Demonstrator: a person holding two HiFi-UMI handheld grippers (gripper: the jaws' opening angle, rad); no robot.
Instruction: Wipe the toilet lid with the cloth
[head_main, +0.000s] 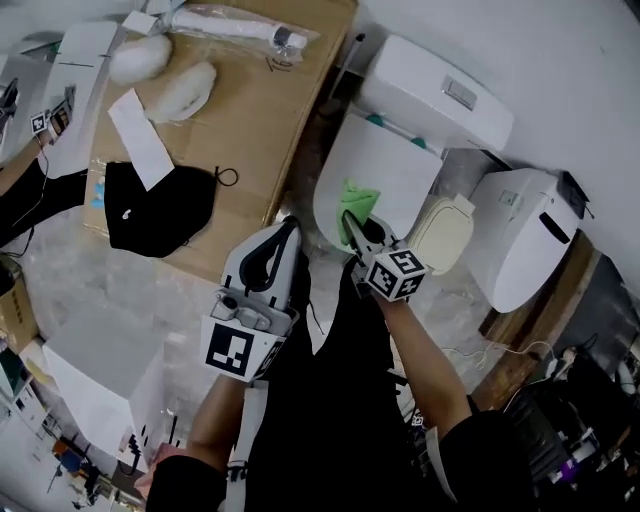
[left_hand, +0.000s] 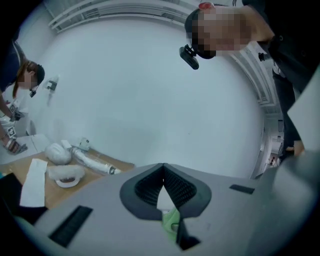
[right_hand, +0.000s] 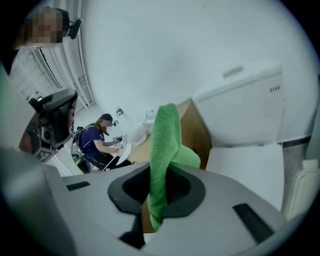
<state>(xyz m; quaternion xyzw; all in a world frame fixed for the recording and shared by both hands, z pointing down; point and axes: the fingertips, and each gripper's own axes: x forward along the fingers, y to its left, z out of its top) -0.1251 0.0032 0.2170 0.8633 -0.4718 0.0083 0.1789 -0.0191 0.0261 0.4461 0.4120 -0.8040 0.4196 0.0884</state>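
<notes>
Cloth (head_main: 358, 200), bright green, was clamped in our right hand-held gripper (head_main: 354, 224), whose jaws were closed on a fold of it. In the right gripper view the cloth rose upright from between the pads and flopped over to the right at its top. From the head view it sat over the near end of the white toilet lid (head_main: 390, 160), which lay closed, though we could not tell whether the cloth pressed on the lid or hung just above it. Behind the lid stood the white tank (head_main: 436, 92). Our left hand-held gripper (head_main: 291, 226) was held just left of the toilet, its jaws brought together at the tips with nothing gripped between them. In the left gripper view it pointed toward a pale wall (left_hand: 150, 100). To the left of the toilet a sheet of cardboard (head_main: 250, 110) lay on the floor, carrying a black bag (head_main: 160, 212), a white slip of paper (head_main: 140, 140) and some white wrapped items (head_main: 180, 92). Right of the toilet we saw a cream-coloured piece (head_main: 442, 234) and another white fixture (head_main: 528, 238).
</notes>
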